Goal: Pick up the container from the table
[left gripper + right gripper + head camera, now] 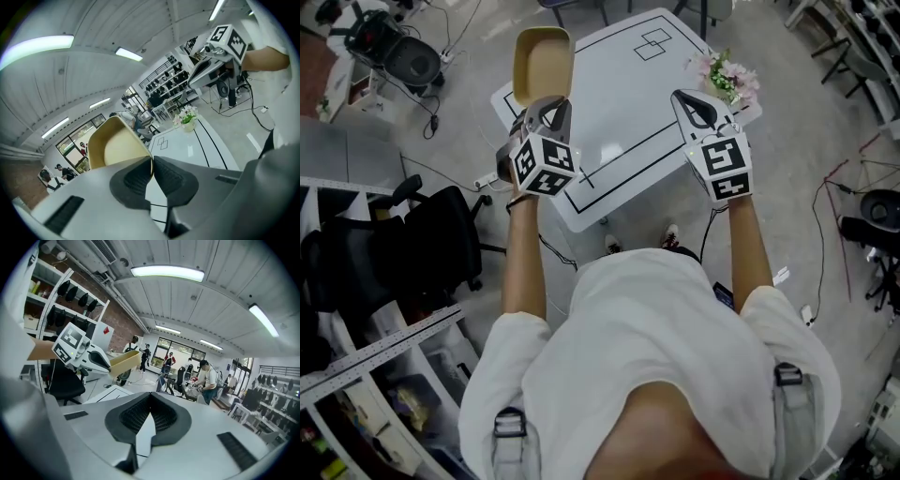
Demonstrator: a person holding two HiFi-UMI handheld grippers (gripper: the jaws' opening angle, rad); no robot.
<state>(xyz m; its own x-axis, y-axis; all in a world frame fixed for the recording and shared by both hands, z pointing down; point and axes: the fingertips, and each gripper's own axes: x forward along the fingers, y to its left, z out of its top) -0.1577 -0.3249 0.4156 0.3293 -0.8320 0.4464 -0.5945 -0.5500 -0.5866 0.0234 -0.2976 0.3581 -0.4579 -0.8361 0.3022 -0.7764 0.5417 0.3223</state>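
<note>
Left gripper view is showing the left gripper (152,171) clamping one thin wall of the tan container (117,147). Its dark ribbed pads (133,180) are pressing toward each other, with only that wall between them. The hold is probably sitting at the rim because the container is an open, thin-sided tray, and its edge is the one place narrow enough for the jaws to close on. The rest of the container is jutting out past the jaw tips, with its pale inside facing the camera.

From the head view the container is hanging beyond the gripper toward the far left, over the far-left corner of the white surface (628,112). Right gripper view is showing it in mid-air with floor and room behind it and nothing beneath it. So it is most likely already off the surface, carried by this single pinch. With the whole weight hanging from one wall, it could pivot or slip if it is swung quickly.

The right gripper (689,98) is hovering over the right part of the surface, well apart from the container. Its jaws are meeting tip to tip and carrying nothing. It appears to be idling, since one gripper is enough for so light a thing. A small pot of pink flowers (728,80) is standing at the far right edge, near that gripper and away from the lift.
</note>
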